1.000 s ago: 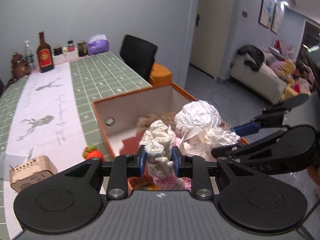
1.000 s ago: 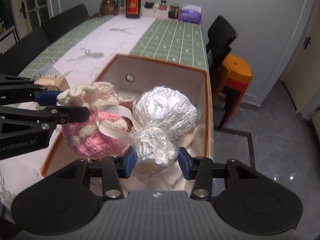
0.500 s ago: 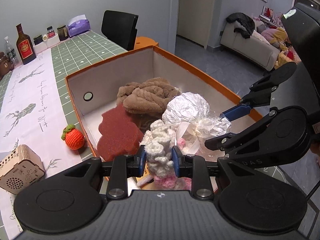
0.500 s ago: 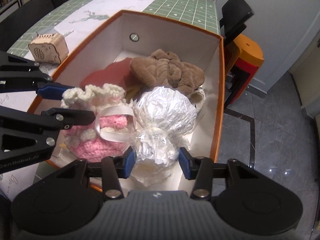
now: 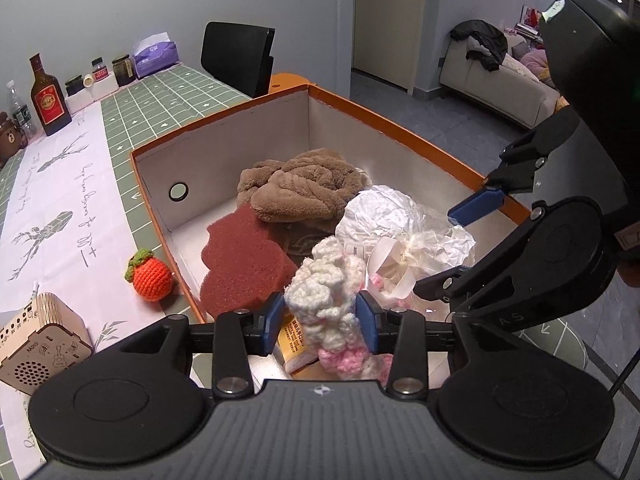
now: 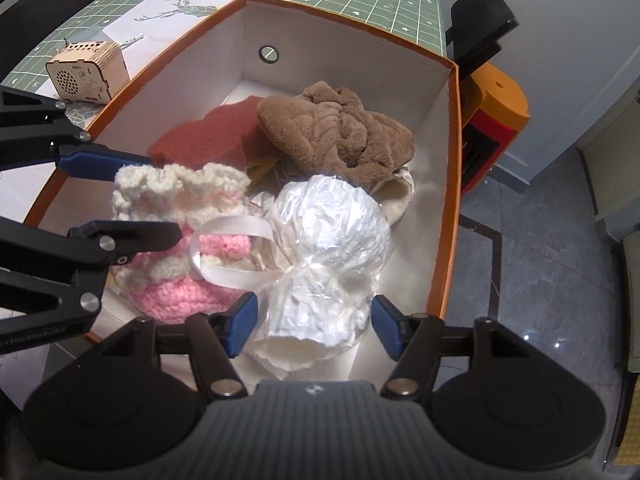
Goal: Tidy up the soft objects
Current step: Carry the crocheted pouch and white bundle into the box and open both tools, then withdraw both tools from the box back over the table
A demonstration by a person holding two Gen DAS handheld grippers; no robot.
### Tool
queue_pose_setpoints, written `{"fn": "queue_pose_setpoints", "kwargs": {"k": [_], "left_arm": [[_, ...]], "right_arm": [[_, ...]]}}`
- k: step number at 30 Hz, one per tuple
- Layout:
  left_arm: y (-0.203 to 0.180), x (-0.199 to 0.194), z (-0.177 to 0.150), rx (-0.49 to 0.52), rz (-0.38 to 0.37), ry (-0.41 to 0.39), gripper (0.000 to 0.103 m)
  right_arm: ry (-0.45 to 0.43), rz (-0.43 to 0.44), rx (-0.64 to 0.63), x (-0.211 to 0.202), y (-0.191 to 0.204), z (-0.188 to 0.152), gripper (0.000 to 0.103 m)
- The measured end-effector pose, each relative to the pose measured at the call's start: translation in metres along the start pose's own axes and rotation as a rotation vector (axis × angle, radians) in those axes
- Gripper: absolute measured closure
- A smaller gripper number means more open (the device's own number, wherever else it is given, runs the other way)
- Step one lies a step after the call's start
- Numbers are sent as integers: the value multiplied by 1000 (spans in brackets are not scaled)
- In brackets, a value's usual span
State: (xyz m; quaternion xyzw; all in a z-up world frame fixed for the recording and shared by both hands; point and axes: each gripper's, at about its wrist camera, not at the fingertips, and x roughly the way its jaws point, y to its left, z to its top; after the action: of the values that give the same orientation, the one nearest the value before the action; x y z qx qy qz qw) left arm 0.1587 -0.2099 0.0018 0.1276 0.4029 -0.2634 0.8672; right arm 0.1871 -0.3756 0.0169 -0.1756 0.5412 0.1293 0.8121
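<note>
An orange box [image 5: 400,126] [image 6: 451,168] with white walls holds a brown plush towel [image 5: 304,188] [image 6: 340,132] and a dark red sponge [image 5: 244,256] [image 6: 208,136]. My left gripper [image 5: 322,318] [image 6: 148,196] is shut on a pink-and-white crochet pouch [image 5: 332,300] [image 6: 180,236] just above the box's near end. My right gripper [image 6: 312,326] [image 5: 464,240] is shut on a white plastic-wrapped bundle [image 6: 324,256] [image 5: 396,220] beside the pouch. A white ribbon [image 6: 232,232] links pouch and bundle.
A crochet strawberry [image 5: 150,274] lies on the tablecloth left of the box. A wooden music box [image 5: 36,348] [image 6: 86,70] stands nearer. Bottles and jars [image 5: 48,96] line the far table end. A black chair [image 5: 240,56] and an orange stool [image 6: 496,96] stand beyond.
Both grippers have moved down and forward with pouch and bundle, which now hang low inside the box's near end; the towel and sponge have come into fuller view.
</note>
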Motion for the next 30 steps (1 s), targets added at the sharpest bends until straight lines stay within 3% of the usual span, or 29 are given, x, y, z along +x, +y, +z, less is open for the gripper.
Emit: {"fn": "queue_pose_setpoints", "kwargs": {"k": [6, 9, 13, 23, 30], "left_arm": [[1, -10, 0, 5, -5, -31, 44], [4, -19, 0, 5, -1, -55, 42], [8, -34, -1, 3, 5, -101, 37], [30, -77, -13, -55, 46, -188, 37], [57, -103, -32, -132, 137, -251, 37]], "right_arm": [[-5, -14, 6, -8, -1, 0, 36], [-15, -30, -3, -14, 1, -1, 27], [-42, -41, 3, -27, 2, -2, 27], [-181, -54, 58, -69, 19, -5, 27], [-295, -17, 77, -92, 50, -2, 27]]}}
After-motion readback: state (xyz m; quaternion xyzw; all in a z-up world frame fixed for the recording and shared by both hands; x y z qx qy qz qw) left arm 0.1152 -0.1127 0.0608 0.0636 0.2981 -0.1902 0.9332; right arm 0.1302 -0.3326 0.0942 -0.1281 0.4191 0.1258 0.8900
